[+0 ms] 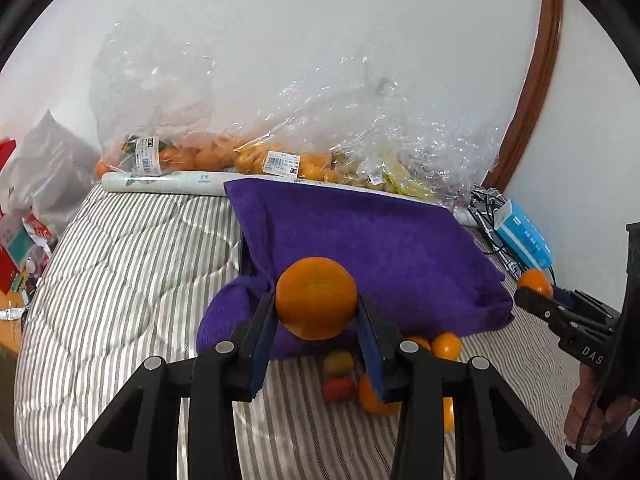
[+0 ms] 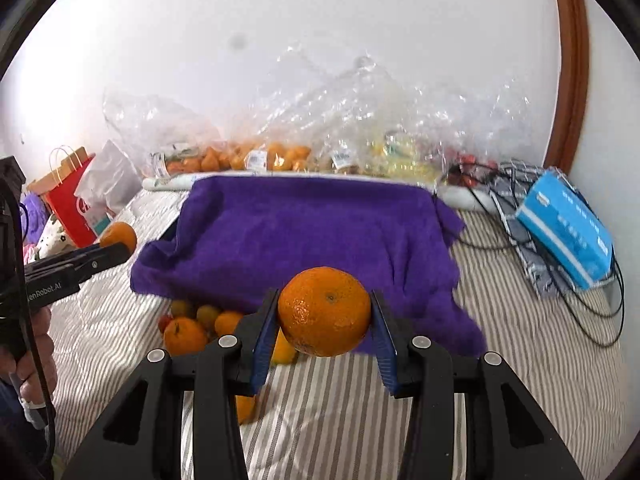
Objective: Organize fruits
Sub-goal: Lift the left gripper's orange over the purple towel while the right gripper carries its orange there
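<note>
Each claw is holding one fruit above the striped bed cover (image 2: 360, 420), in front of the purple towel (image 2: 312, 236), which I take as the landmark. The left claw (image 1: 316, 320) is clenched on an orange (image 1: 316, 298), with the blue pads pressing its two sides; this orange hangs just in front of the near edge of the towel, toward its left corner. The right claw (image 2: 324, 324) is grasping a second orange (image 2: 325, 311) in the same way, also before the near edge of the towel. Under the near edge lies a small heap of loose fruit (image 2: 196, 326), oranges and some smaller red and yellow ones, touching each other on the bed cover. Behind the towel, along the wall, stand clear plastic bags (image 2: 280, 148) with more fruit, and to the right of the towel there is a blue tissue pack (image 2: 566, 226). The towel seems to cover something flat and raised, perhaps a tray, but I cannot tell. I judge that the step in hand is to carry both oranges to the top of the towel and put them down there. To do it well, keep the grip even, lower each orange until it touches the cloth, and release only then, because a round fruit can roll off the sloping edge toward the heap.
</note>
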`<state>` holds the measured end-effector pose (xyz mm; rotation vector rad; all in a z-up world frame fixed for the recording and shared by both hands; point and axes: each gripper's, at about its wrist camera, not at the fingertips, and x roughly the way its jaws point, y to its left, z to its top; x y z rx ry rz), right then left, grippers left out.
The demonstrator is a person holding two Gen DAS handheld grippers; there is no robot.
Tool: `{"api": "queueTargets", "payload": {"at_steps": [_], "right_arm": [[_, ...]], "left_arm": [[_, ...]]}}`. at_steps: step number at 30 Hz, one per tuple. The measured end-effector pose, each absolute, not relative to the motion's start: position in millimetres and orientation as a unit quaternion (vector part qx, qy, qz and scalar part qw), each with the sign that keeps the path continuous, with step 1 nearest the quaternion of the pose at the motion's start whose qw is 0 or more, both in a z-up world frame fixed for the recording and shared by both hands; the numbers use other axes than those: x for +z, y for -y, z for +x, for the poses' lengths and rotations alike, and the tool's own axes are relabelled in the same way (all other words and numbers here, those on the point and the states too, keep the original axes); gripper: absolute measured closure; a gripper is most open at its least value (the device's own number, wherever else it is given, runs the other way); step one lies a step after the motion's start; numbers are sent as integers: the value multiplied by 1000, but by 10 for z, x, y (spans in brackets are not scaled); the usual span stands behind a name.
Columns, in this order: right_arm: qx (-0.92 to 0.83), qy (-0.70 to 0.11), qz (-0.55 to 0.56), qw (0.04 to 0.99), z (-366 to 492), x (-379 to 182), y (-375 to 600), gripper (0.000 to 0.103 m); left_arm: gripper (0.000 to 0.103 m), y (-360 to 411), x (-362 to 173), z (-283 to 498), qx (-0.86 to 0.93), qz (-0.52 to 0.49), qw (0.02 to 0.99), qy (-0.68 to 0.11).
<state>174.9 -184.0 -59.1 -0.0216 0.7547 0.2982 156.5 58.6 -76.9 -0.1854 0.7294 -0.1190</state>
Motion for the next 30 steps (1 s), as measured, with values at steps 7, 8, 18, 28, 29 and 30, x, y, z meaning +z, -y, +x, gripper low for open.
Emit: {"api": "queueTargets", "payload": {"at_steps": [7,8,18,28,29,30], "right_arm": [[147,-353,-12,924,1956,-540,1814,60],[147,-351,-11,925,1993,-539,1815,60],[145,-358,-2,922,2381,-682,1797,60],[142,-366,8,920,2675,-852,1789,60],[143,-369,8,919,2694,-881,1788,60],[142,-371,8,918,2712,-910,1790,60]], "left_arm": [[65,-568,-683,1756,-49,-91,930,-353],[65,-562,-674,1796,-48,-91,930,-353],[65,-526,-729,2158,-31,-111,928,-355],[65,-529,-1003,2373,-19,-114,919,-376],[65,-532,-1026,2387,-18,-114,919,-377],[65,-535,-1047,2395,-16,-112,919,-378]]}}
